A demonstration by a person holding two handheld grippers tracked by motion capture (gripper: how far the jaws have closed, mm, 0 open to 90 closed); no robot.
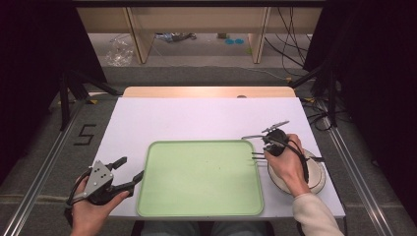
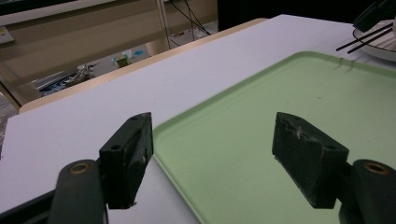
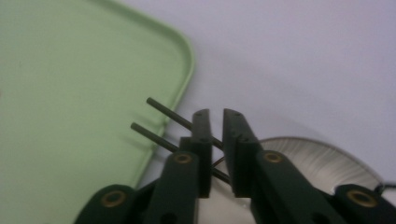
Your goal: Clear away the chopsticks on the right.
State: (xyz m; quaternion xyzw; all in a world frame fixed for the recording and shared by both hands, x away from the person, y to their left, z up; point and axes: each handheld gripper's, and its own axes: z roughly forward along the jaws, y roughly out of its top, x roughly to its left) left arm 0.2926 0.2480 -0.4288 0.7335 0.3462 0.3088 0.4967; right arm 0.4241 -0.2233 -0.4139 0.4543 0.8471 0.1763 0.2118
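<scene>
White tabletop [image 1: 206, 118], high view: green tray [image 1: 199, 178] centre, my right gripper [image 1: 260, 156] over the chopsticks [image 1: 257, 156] on the plate [image 1: 314, 184], lower right. Left gripper view: my left gripper [image 2: 212, 154] gapes wide, holding nothing. Right gripper view: narrow gap around the chopsticks [image 3: 161, 112], tips pointing upper left toward the tray; actual grip, can't tell.

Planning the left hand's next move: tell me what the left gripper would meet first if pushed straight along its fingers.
Probably the green tray: the left gripper points across its near corner, with the chopsticks and plate beyond. Depth is unclear.
</scene>
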